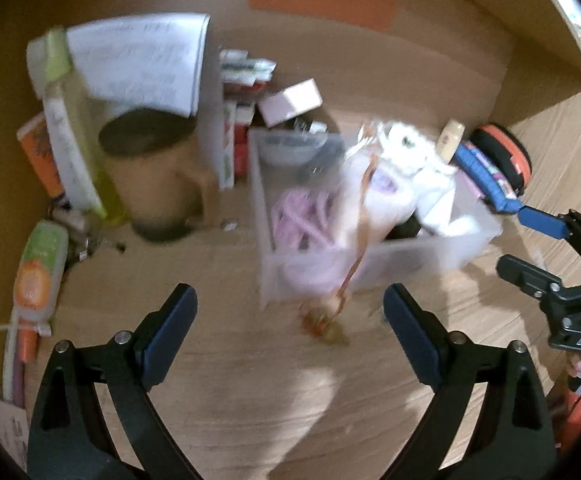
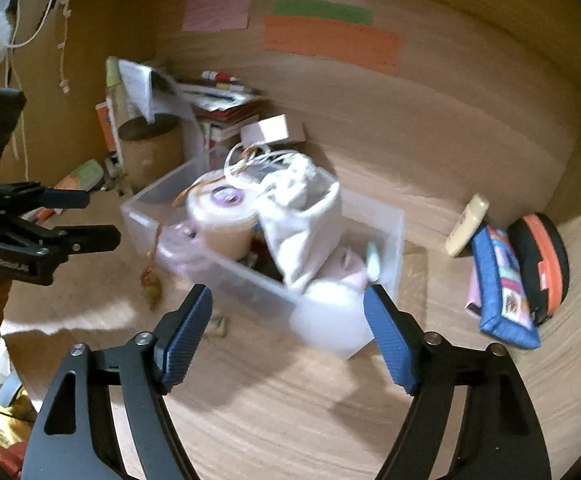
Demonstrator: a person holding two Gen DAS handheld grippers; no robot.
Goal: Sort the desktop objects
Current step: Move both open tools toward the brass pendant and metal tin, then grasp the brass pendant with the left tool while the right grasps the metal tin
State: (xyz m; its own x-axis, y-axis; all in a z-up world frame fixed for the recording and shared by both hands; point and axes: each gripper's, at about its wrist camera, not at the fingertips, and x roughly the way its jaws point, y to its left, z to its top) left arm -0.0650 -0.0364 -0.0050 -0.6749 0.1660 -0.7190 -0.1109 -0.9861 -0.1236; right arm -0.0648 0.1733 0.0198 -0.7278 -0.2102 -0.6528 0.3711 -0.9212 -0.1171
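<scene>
Now, with both grippers apart and empty, left gripper point(image 1: 290, 312) and right gripper point(image 2: 288, 312) near, best steered slowly (frames blurred). Farther on, clear bin point(image 2: 386, 236) mid-desk; blue pouch point(image 2: 502, 280) lying loose at right, likely next.

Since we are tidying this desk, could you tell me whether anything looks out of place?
A brownish ribbon trails out of the overfilled clear plastic bin over its front wall, ending in a small clump on the wooden desk. A cream bottle leans tilted against the blue pouch.
</scene>
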